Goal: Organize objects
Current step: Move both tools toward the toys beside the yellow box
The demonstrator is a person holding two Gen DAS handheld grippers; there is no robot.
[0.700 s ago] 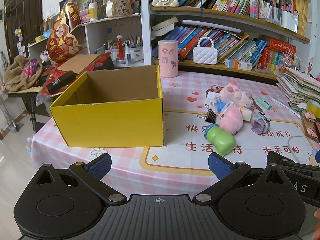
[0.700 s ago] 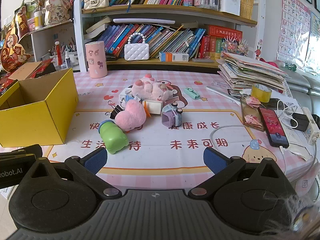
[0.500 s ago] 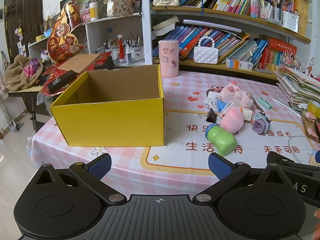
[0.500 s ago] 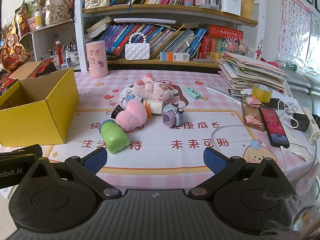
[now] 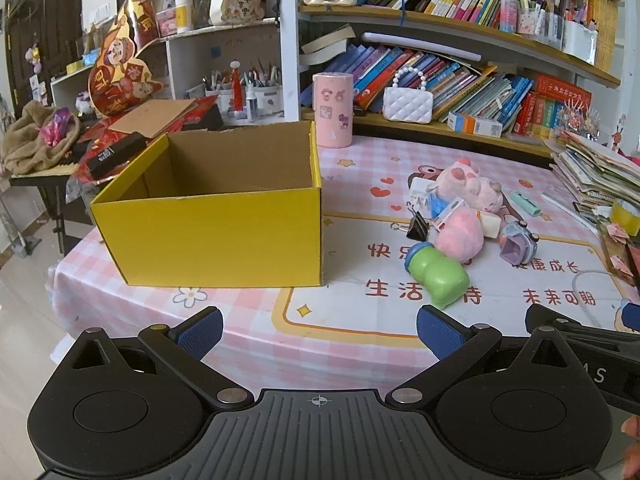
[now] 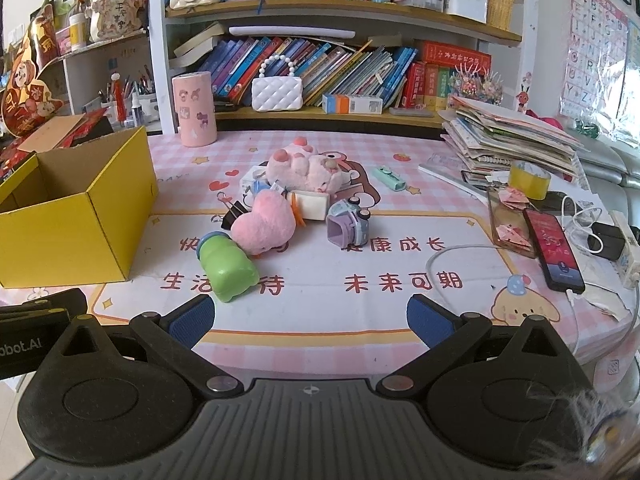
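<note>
Both tongs, left [image 5: 318, 330] and right [image 6: 309, 322], gape wide, empty | toys [image 6: 264, 230] heaped on bench beside empty box [image 5: 216, 236] | step: approach | next: reach, pinch one toy.

Box [image 5: 216, 236] matt yellow cardboard (raw brown inside), pink plush [image 6: 264, 226] fuzzy, green bottle [image 6: 226, 270] smooth glossy plastic, my pads [image 6: 192, 320] ribbed blue rubber-looking.

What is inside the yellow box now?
The yellow box shows only bare brown cardboard walls inside; no object is visible. Its front wall hides the floor nearest the camera, so something flat there could be missed.
</note>
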